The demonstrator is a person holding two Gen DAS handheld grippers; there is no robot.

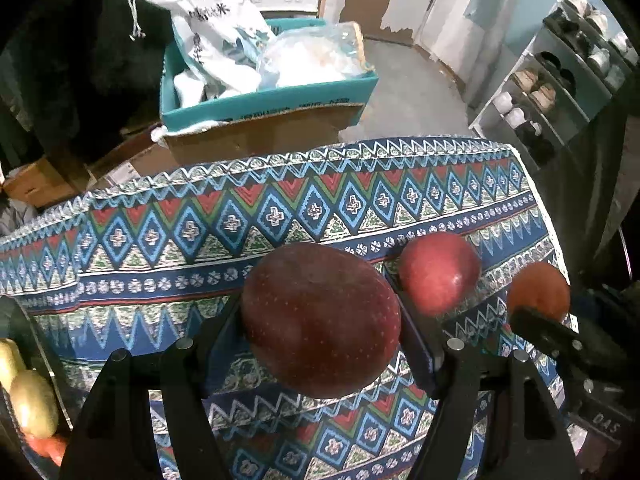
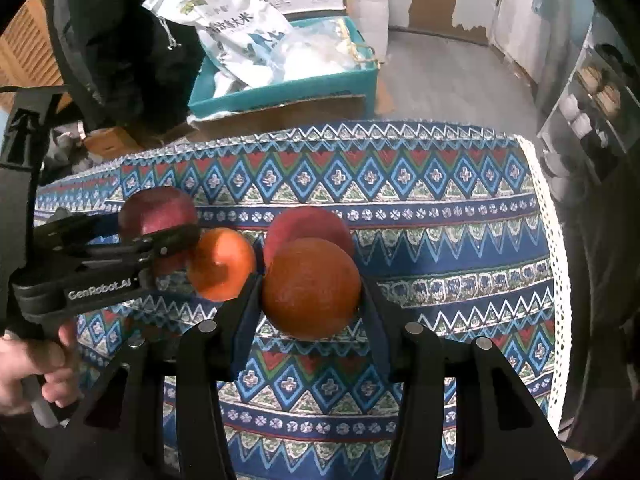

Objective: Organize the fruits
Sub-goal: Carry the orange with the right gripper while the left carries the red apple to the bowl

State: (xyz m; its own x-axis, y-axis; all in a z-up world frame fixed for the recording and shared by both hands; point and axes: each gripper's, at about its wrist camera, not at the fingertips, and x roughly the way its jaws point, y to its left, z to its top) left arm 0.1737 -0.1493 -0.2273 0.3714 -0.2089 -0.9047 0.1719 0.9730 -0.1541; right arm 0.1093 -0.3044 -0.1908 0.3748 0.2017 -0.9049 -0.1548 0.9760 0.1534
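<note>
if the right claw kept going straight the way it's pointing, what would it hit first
The right claw, shut on a round orange fruit, points steeply down at the blue patterned tablecloth. The fruit would probably meet the cloth first, though the red apple just behind it sits close; depth is unclear.

Both tools are matte black plastic, each with two broad angular arms that narrow toward flat fingers, and round silver pin heads sit at the arm joints. In the right wrist view the left tool [image 2: 176,240] shows side-on at 9 o'clock, a black body with white "GenRobot.AI" lettering along its side and small silver screws near the fingers, while the person's hand [image 2: 28,372] at 8 o'clock shows no sleeve. In the left wrist view the right tool [image 1: 536,320] at 4 o'clock shows small screw heads and pale embossed characters on its dark casing.
</note>
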